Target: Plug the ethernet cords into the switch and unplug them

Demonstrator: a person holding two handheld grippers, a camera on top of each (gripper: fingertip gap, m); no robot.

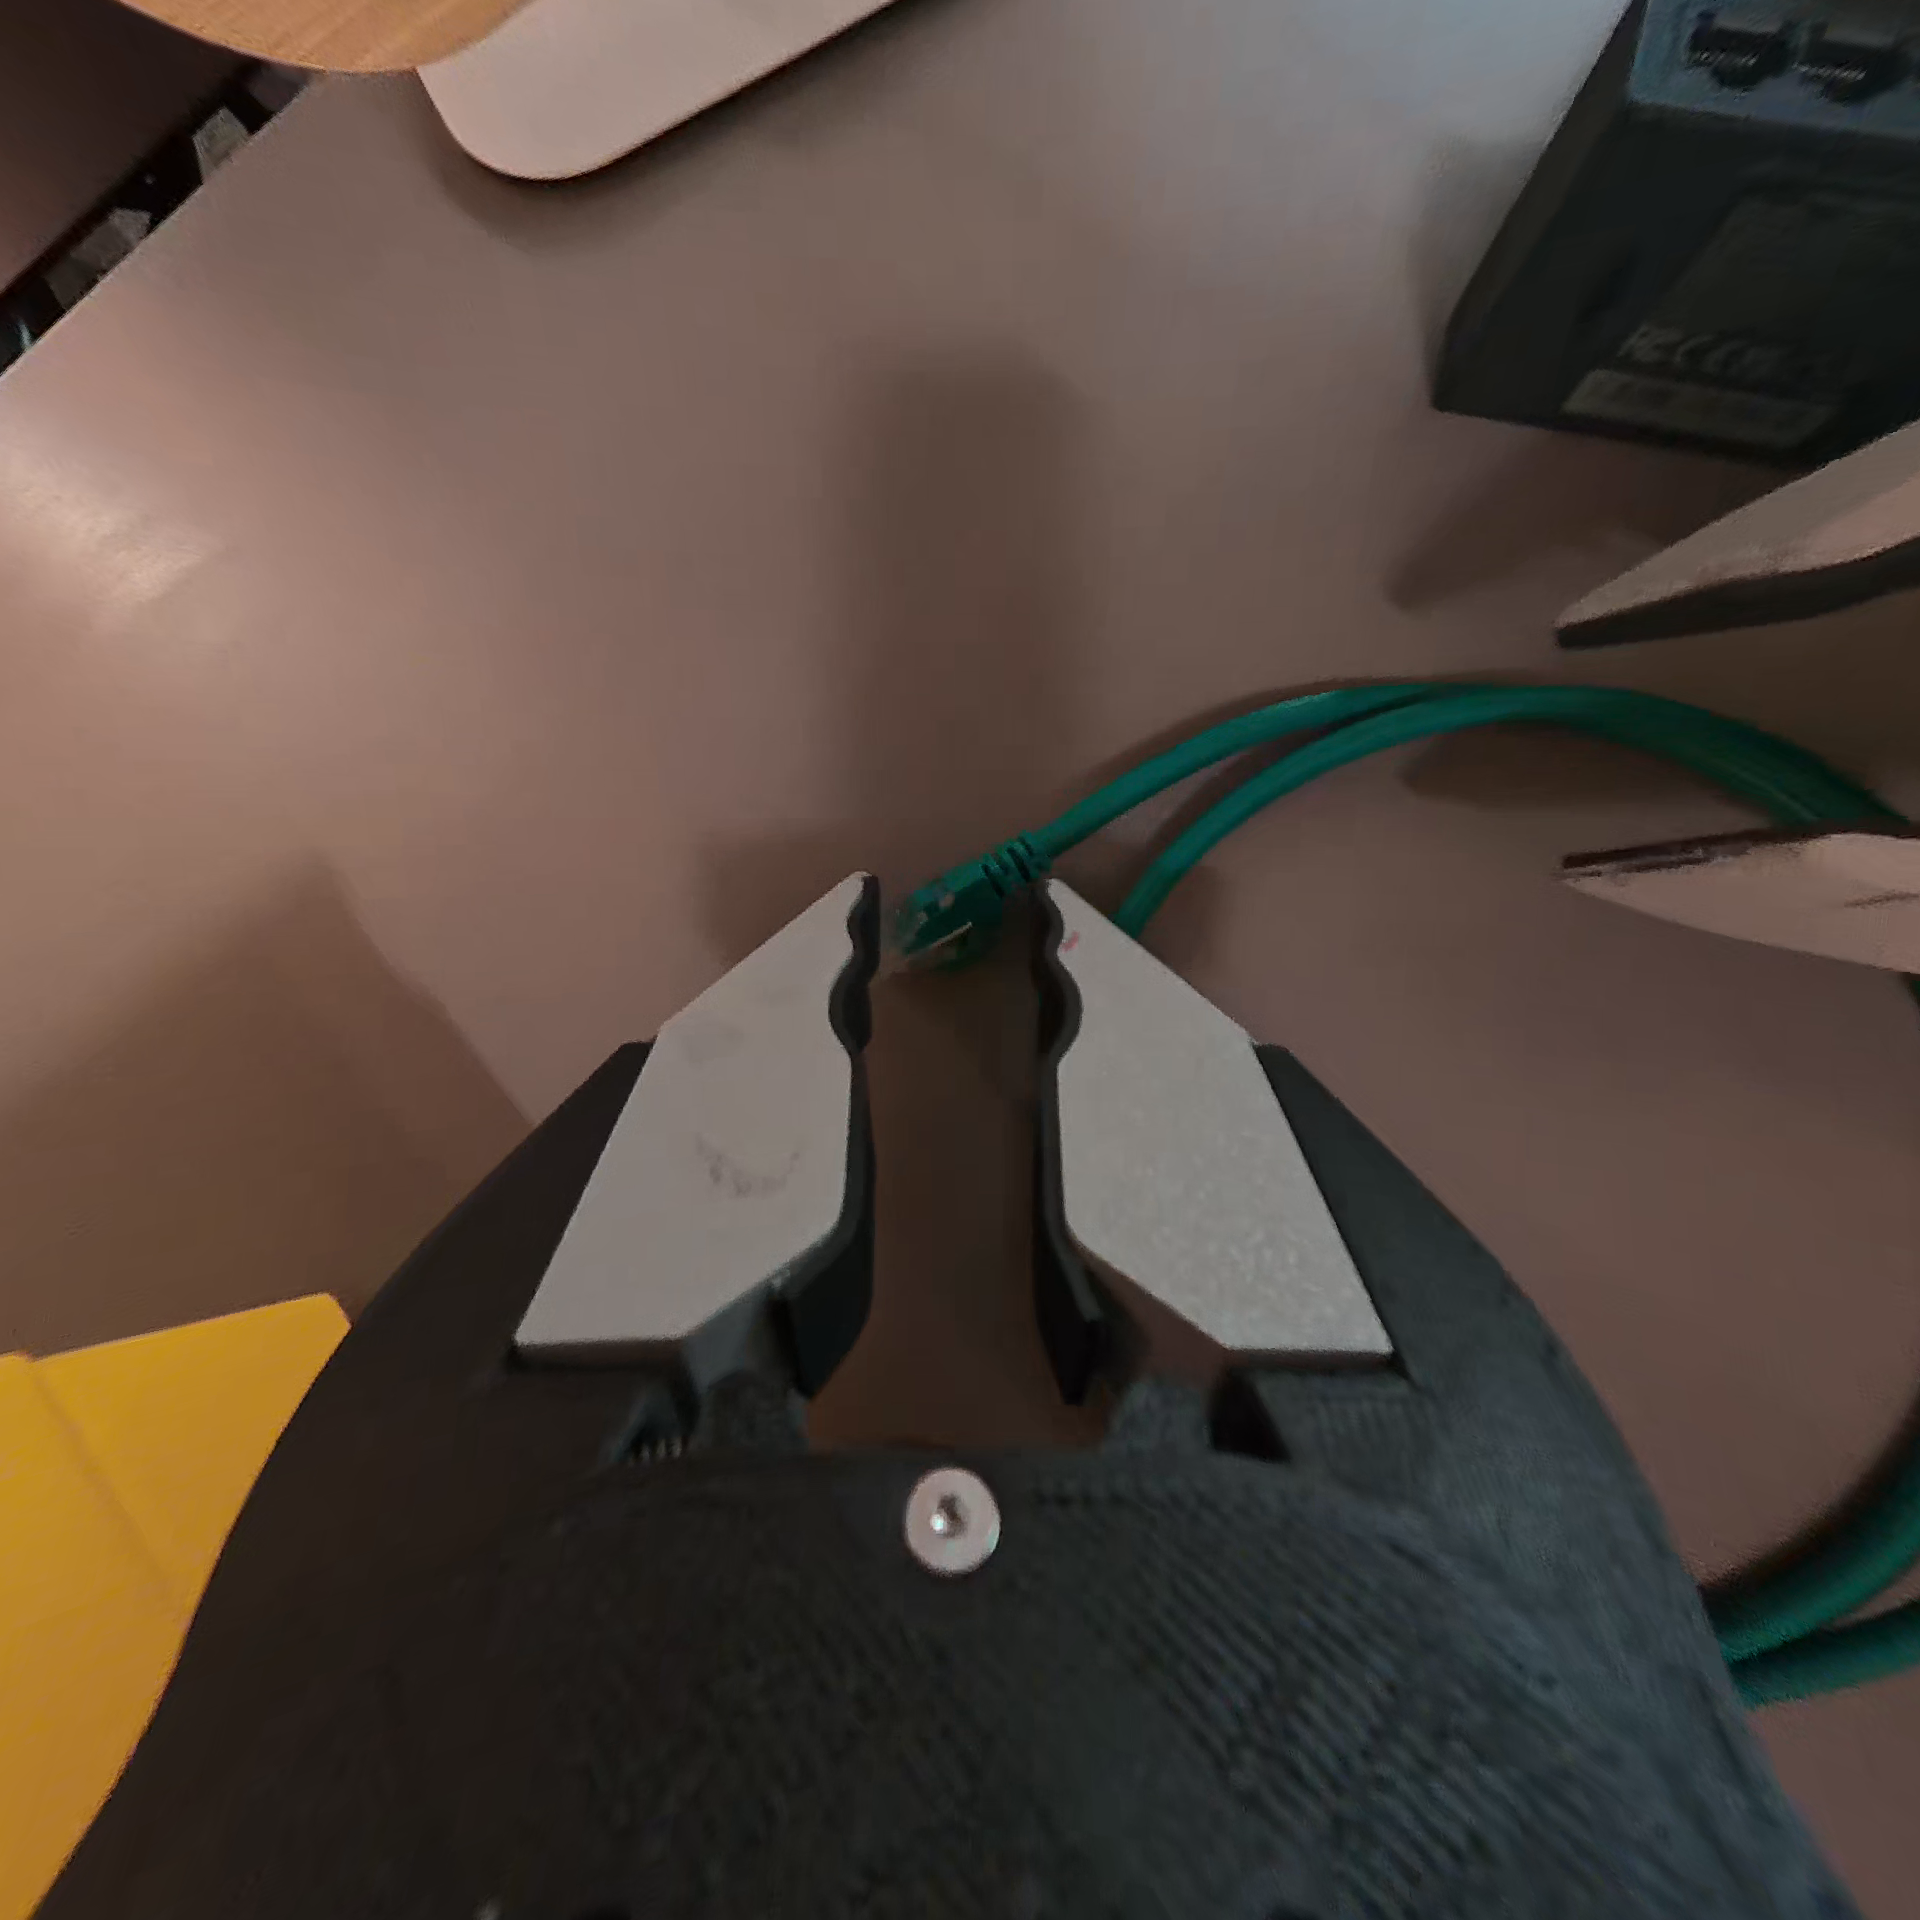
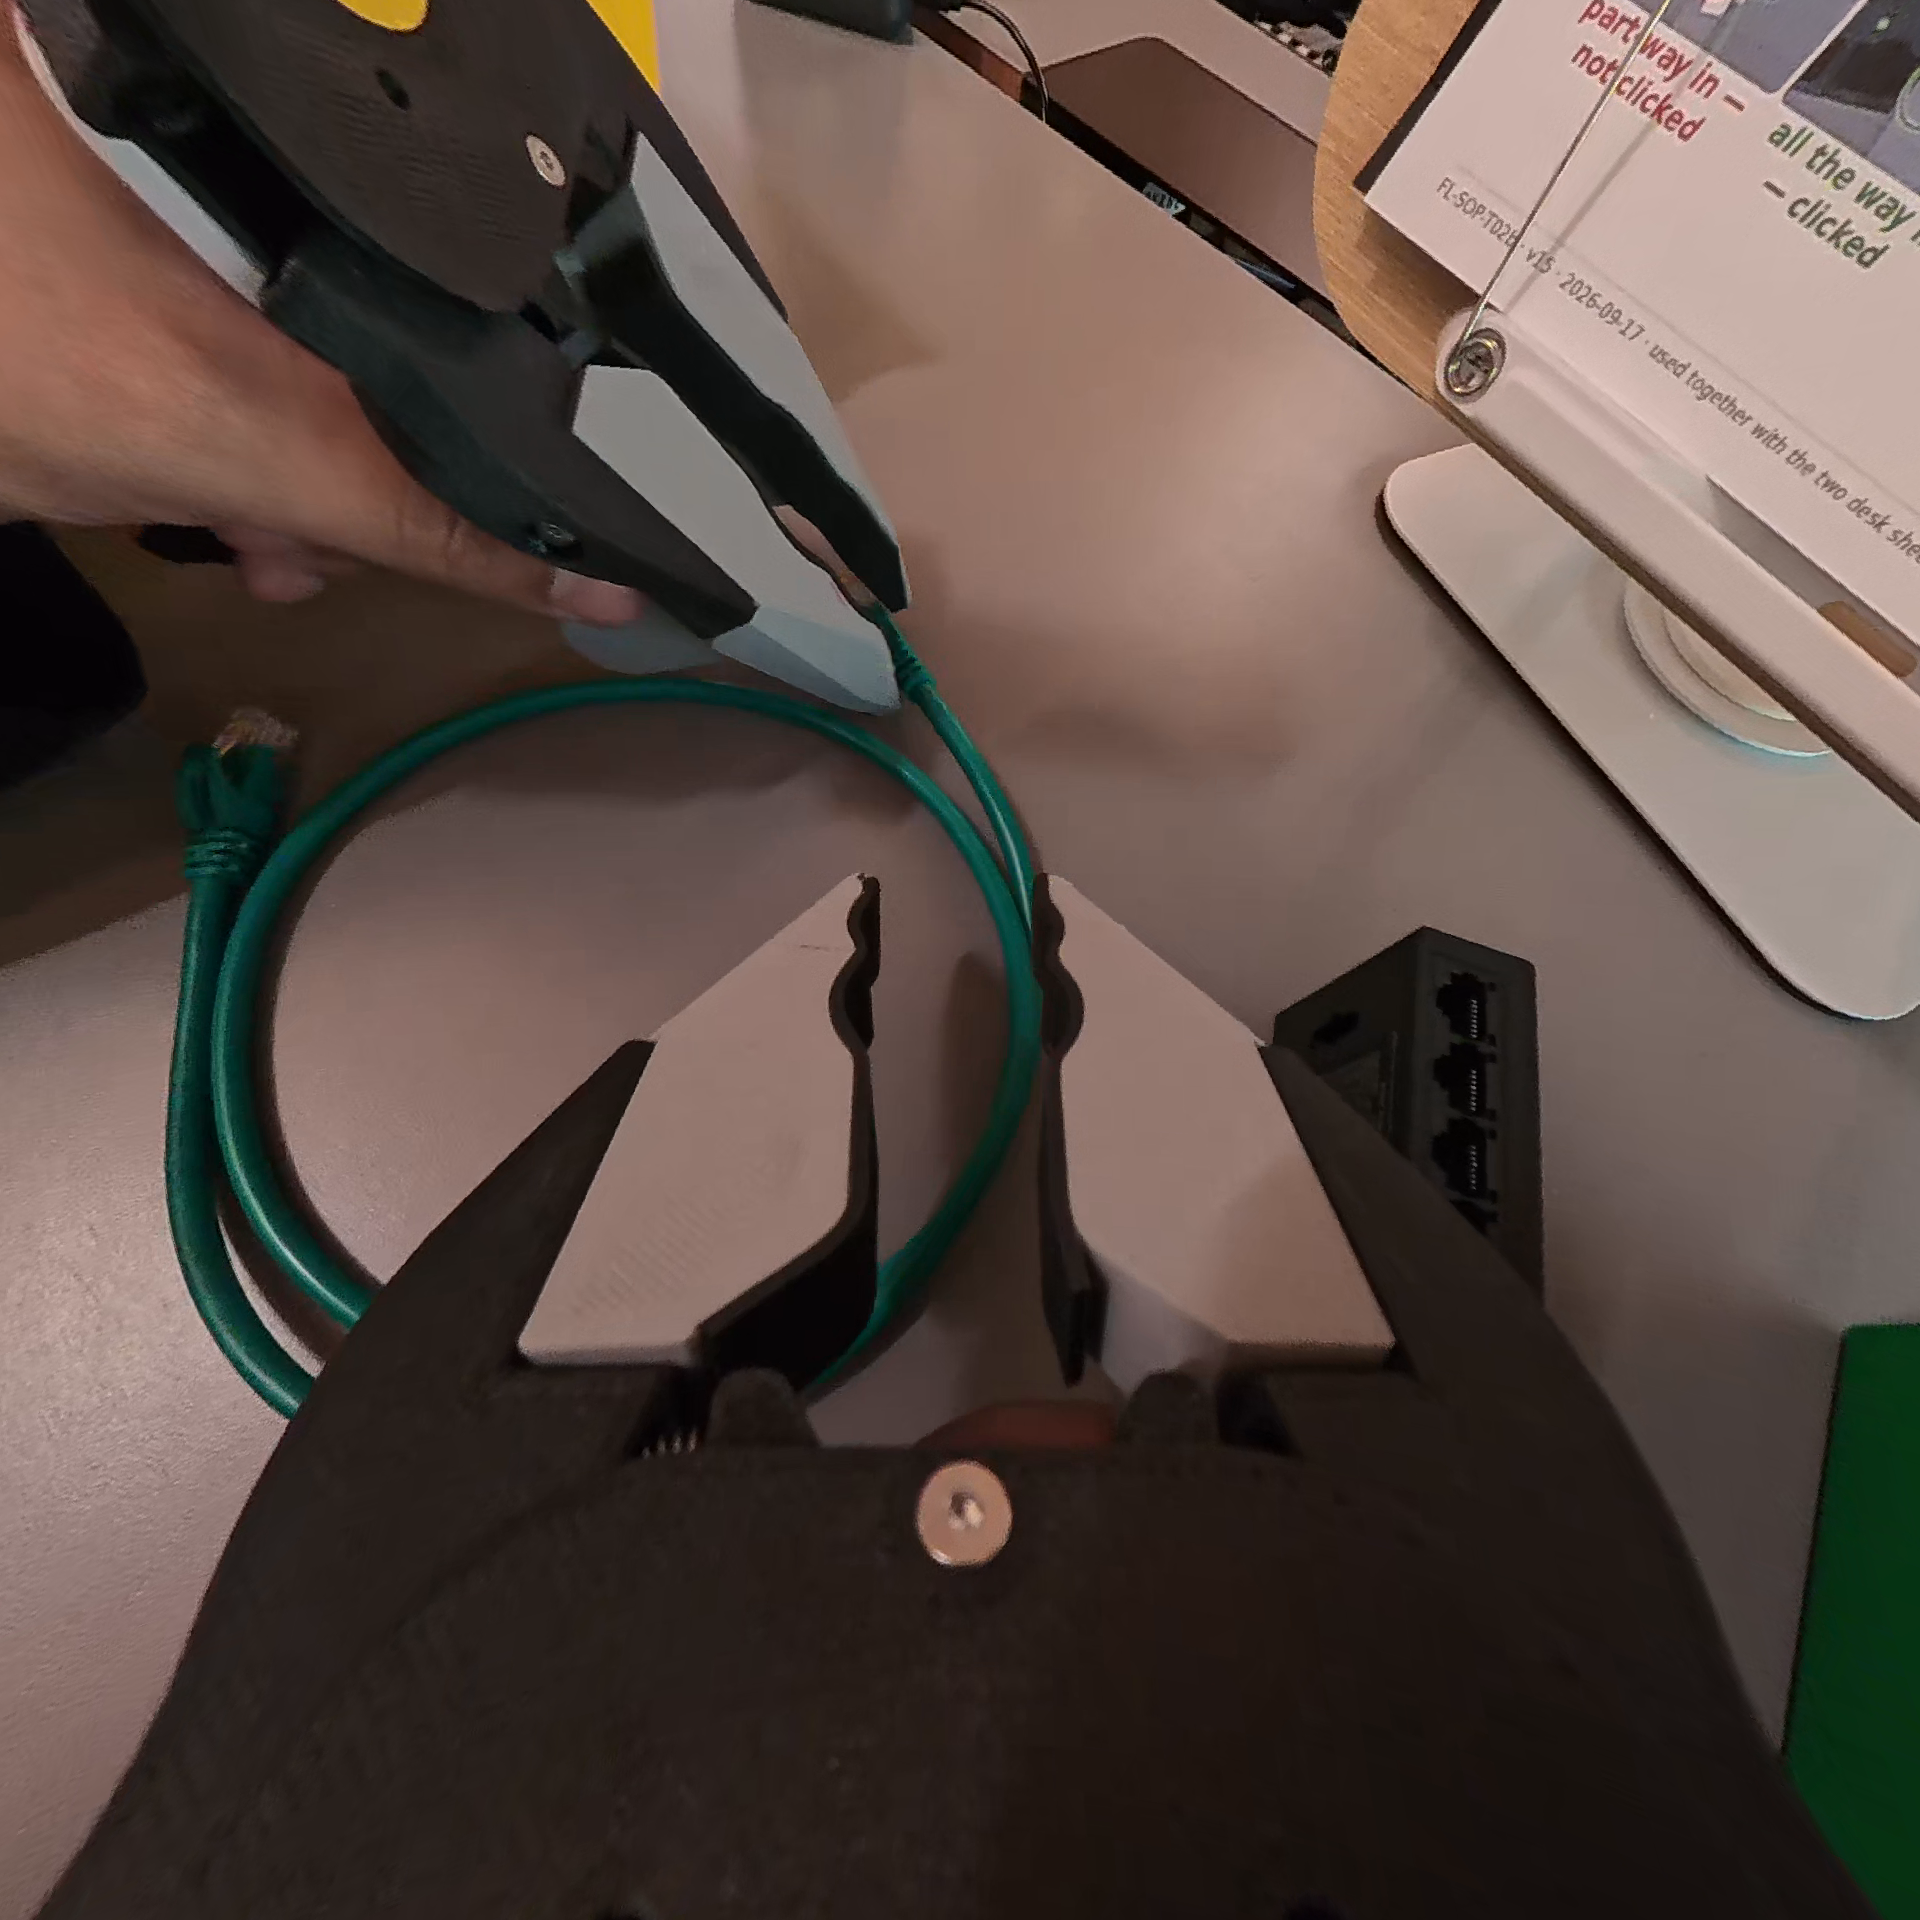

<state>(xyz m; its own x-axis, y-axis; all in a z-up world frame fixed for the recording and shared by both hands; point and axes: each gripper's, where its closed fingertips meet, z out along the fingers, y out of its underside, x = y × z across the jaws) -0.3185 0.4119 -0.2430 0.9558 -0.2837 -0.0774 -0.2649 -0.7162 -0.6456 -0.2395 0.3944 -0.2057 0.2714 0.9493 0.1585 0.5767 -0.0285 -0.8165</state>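
Observation:
A green ethernet cord [image 2: 675, 691] lies coiled on the grey-brown table [image 2: 1195, 623]. One of its plugs [image 1: 940, 920] sits between the fingertips of my left gripper [image 1: 956, 904], which is open with a small gap on each side of it. The other plug [image 2: 234, 769] lies loose on the table to the left. My right gripper [image 2: 956, 899] is open and empty above the coil, with the cord passing under its right finger. The black switch [image 2: 1455, 1091] stands right of it, its several ports empty. The switch also shows in the left wrist view [image 1: 1714, 229].
A sign holder on a white base [image 2: 1558, 675] stands at the back right. A green flat thing [image 2: 1870, 1558] lies at the right edge. A yellow object [image 1: 125, 1507] is near the left gripper. A hand [image 2: 156, 436] holds the left gripper [image 2: 894, 655]. The table's edge [image 1: 135, 260] runs at the far left. The left gripper's tips are roughly 9 centimetres from the right gripper's. From my right tips it is roughly 8 centimetres to the black switch [image 2: 1455, 1091]; from my left, 15 centimetres.

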